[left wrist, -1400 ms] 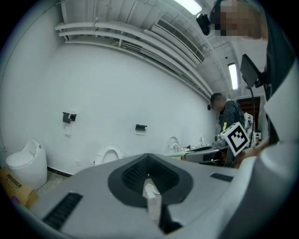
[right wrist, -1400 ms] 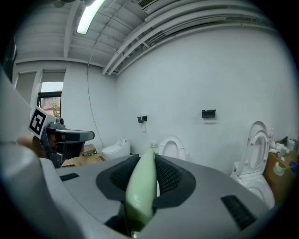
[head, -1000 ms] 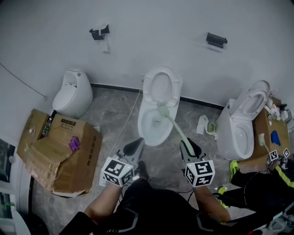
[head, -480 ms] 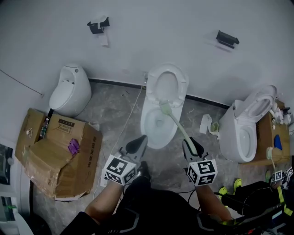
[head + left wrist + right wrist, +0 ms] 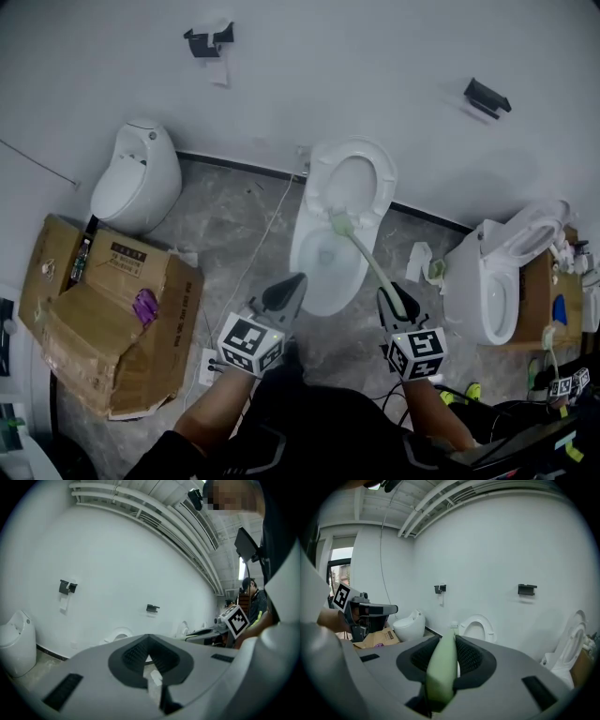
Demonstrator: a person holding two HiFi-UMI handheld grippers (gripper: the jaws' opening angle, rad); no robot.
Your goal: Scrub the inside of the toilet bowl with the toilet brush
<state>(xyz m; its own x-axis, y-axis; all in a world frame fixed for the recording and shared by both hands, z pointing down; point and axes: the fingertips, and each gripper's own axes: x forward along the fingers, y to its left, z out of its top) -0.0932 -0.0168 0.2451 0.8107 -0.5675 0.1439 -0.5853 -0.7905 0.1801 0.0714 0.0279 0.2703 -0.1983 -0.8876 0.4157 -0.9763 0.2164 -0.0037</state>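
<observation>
Clamping the toilet brush (image 5: pixel 361 251) by its green handle in the right gripper (image 5: pixel 394 302), slanted so its head reaches the toilet bowl (image 5: pixel 298 255) at frame centre, with the left gripper (image 5: pixel 286 292) closed, empty, held clear alongside.

Even, soft indoor light, faint shadows, fisheye-warped edges, near foreground blurred

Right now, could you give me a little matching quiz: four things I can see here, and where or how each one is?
1. pale green plastic toilet brush
2. left hand-held gripper
3. crumpled brown cardboard box
4. white ceramic middle toilet

A. seat raised
B. on the floor, at the left
C. jaws together, nothing between them
D. clamped in the right hand-held gripper

Pairs: 1-D, 2-C, 3-B, 4-A.
</observation>
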